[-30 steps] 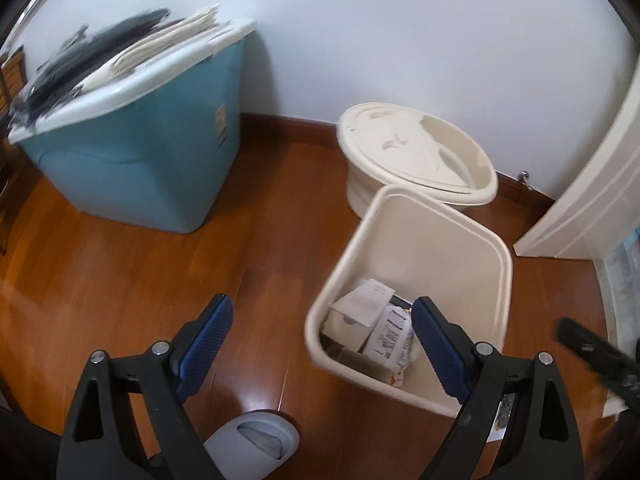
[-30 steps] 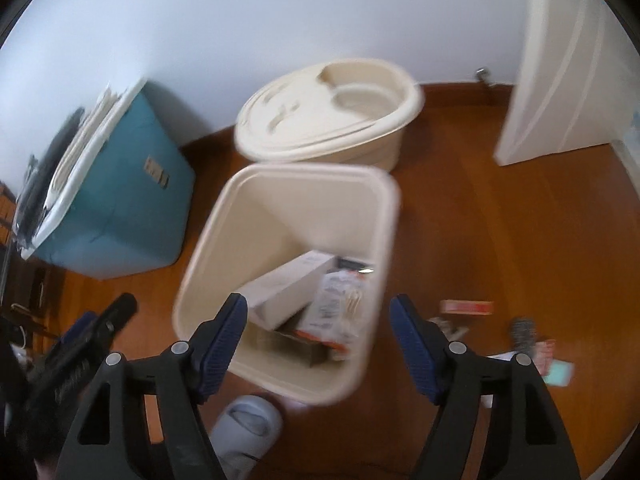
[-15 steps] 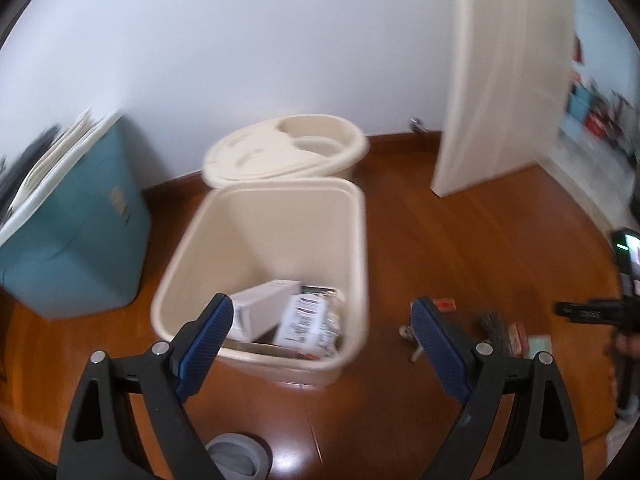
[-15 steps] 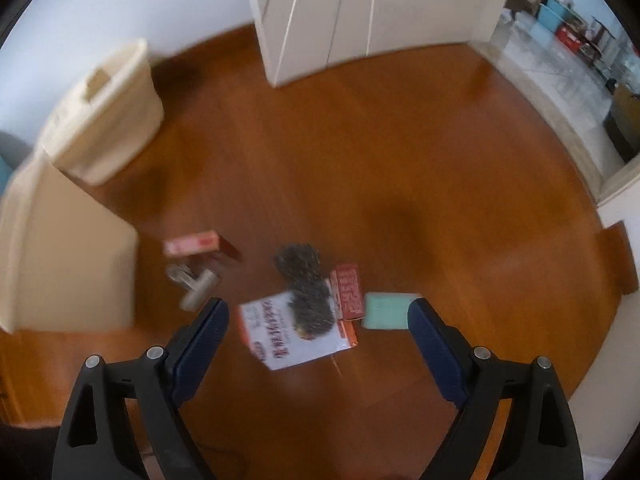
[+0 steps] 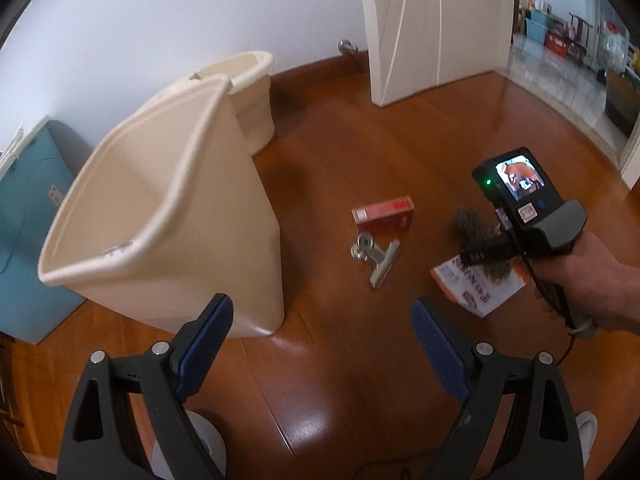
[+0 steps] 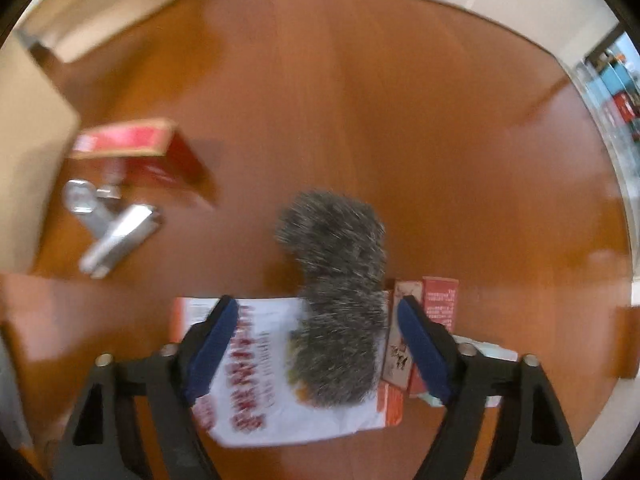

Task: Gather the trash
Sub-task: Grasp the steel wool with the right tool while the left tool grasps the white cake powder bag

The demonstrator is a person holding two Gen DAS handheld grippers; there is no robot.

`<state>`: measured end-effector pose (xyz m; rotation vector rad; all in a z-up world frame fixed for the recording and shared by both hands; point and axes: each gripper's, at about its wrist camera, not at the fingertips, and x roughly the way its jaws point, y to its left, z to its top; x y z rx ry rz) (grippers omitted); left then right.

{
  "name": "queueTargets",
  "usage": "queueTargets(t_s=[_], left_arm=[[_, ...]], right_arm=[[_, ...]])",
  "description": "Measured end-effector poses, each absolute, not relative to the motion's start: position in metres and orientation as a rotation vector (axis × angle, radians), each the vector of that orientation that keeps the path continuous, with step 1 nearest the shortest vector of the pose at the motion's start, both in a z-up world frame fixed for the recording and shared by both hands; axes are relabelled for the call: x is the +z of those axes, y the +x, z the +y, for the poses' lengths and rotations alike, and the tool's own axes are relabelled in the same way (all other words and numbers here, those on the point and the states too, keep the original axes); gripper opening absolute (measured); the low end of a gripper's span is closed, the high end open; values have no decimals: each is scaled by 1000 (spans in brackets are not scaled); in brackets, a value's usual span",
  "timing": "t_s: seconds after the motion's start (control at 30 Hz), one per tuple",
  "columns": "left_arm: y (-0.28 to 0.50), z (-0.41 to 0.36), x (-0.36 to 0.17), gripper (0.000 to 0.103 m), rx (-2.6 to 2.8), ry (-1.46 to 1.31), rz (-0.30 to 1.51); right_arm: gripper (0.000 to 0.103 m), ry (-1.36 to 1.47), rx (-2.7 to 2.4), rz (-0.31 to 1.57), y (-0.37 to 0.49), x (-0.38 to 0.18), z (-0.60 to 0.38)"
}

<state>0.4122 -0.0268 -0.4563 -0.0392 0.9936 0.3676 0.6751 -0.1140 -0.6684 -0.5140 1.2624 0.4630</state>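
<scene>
While jaws narrowed, right gripper [image 6: 316, 344] now over steel wool [image 6: 340, 296], unheld.

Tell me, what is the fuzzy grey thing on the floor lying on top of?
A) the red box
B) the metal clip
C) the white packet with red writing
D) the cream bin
C: in the right wrist view the fuzzy grey thing lies partly over the white packet with red writing, while the red box and the metal clip lie apart on the wooden floor.
</scene>
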Motion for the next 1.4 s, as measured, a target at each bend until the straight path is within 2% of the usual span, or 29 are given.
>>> queueTargets(t_s=[0.03,0.1,0.13,0.17,0.2,0.37,0.5,0.77,0.9,0.93,1.03,1.13,1.17,1.2,1.23,1.27,1.3,1.4], left_arm=[[415,-29,-462,91,366,-36,1007],[418,-33,-470,91,360,-24,1015],[422,-37,-474,91,354,-13,1021],[425,-40,-476,91,346,-7,1023],[429,-44,-478,91,332,-3,1022],[464,-78,-499,96,176,92,1017],[496,-127,-525,96,-34,255,1009],[529,-203,-595,97,-294,551,1046],[558,-197,-629,97,-284,514,1195],[563,-194,-638,103,-291,498,1248],[576,-180,-645,101,-350,335,1295],[570,-185,-641,90,-377,358,1273],[568,-189,-639,80,-387,373,1265],[566,-194,-637,62,-408,379,1261],[564,-198,-634,50,-438,374,1263],[563,-203,-632,26,-449,373,1266],[565,-209,-630,6,-444,386,1269],[573,-214,-629,5,-431,292,1305]], right_arm=[[73,-501,479,1276,676,-675,-117],[49,-451,529,1281,676,-678,-123],[42,-431,535,1281,677,-676,-127],[30,-410,543,1280,677,-672,-130],[28,-376,564,1274,676,-665,-135],[27,-182,675,1151,655,-599,-178],[28,20,619,1093,645,-569,-246],[28,239,406,1175,623,-617,-349],[28,279,383,1169,612,-625,-366],[28,289,376,1166,610,-626,-369],[29,333,351,1156,609,-622,-379],[30,366,334,1169,610,-630,-390],[30,371,331,1174,608,-631,-391],[30,377,330,1183,606,-634,-391],[30,379,329,1187,606,-635,-389],[30,380,328,1191,605,-635,-388],[30,382,328,1194,605,-636,-386],[30,387,323,1193,606,-636,-383]])
